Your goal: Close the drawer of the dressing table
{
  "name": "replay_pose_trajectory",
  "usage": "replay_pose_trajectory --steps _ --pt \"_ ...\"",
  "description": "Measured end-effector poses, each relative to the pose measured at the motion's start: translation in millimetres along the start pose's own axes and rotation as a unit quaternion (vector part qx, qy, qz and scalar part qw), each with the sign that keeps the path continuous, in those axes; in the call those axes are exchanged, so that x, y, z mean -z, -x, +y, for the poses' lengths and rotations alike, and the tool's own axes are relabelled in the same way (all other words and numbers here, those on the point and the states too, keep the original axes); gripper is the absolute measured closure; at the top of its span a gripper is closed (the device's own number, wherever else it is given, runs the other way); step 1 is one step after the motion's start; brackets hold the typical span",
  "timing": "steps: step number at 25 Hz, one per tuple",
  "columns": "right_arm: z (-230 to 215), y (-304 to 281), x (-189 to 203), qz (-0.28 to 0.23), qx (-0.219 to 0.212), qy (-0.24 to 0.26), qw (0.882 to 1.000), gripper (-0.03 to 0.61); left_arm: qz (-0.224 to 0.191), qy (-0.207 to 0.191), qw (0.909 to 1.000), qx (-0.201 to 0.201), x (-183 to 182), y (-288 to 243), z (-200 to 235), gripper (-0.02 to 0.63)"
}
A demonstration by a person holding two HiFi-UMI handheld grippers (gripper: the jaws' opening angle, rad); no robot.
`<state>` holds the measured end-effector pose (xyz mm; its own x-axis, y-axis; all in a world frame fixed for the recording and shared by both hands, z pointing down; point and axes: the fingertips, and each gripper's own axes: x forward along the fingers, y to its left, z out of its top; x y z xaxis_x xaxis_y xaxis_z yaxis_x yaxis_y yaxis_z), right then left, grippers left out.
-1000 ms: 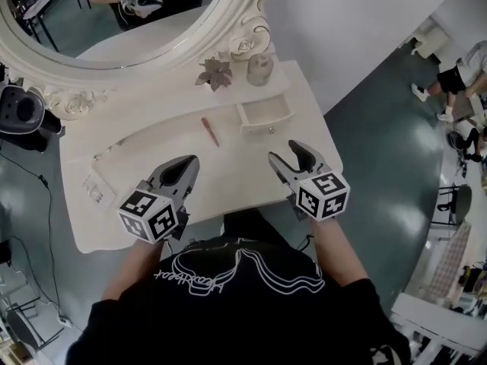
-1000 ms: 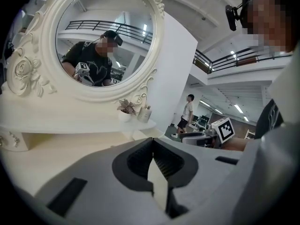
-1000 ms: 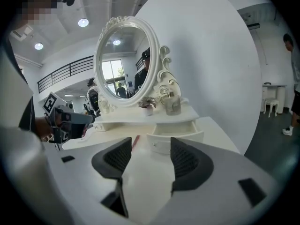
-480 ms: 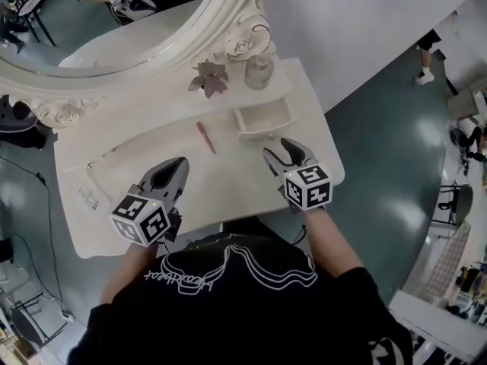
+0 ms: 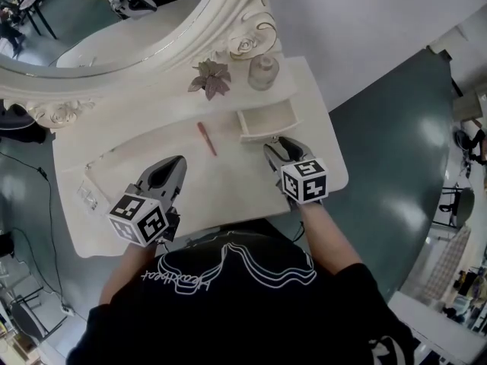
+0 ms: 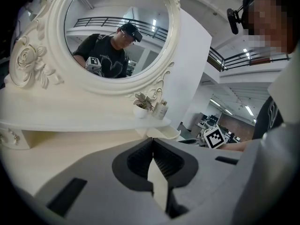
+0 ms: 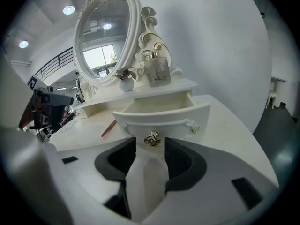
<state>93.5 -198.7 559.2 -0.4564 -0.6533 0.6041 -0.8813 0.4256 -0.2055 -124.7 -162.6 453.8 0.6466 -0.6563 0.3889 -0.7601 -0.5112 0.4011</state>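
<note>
The small white drawer [image 5: 266, 120] of the dressing table [image 5: 137, 158] stands pulled out at the right, under the shelf. In the right gripper view its curved front [image 7: 159, 118] fills the middle, with a gold knob [image 7: 151, 138] at its centre. My right gripper [image 5: 281, 148] sits just in front of the drawer. Its jaws [image 7: 150, 144] are closing, with the knob just beyond the fingertips and not pressed by the pads. My left gripper [image 5: 172, 164] hovers over the tabletop's left-middle. Its jaws [image 6: 152, 142] are shut on nothing.
A red pencil-like stick [image 5: 207, 138] lies on the tabletop left of the drawer. A perfume bottle [image 5: 262, 72] and a small potted plant [image 5: 211, 78] stand on the shelf under the ornate oval mirror [image 5: 114, 21]. Small clear items [image 5: 90, 195] lie near the table's left edge.
My right gripper has dropped lower and come closer to the drawer front, and its jaws have narrowed. My left gripper has shifted slightly down and stays shut.
</note>
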Motion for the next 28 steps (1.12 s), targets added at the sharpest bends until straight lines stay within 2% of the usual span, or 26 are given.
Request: replay_pose_trajectory --steps 13,28 --pt "-3 -4 -3 -0.009 0.006 -0.005 1.000 0.471 0.008 0.001 0.9999 -0.008 3 -3 4 0.609" --pt "-3 -5 -4 -0.005 0.004 -0.013 1.000 0.477 0.003 0.012 0.9999 -0.010 1 -4 10 0.609"
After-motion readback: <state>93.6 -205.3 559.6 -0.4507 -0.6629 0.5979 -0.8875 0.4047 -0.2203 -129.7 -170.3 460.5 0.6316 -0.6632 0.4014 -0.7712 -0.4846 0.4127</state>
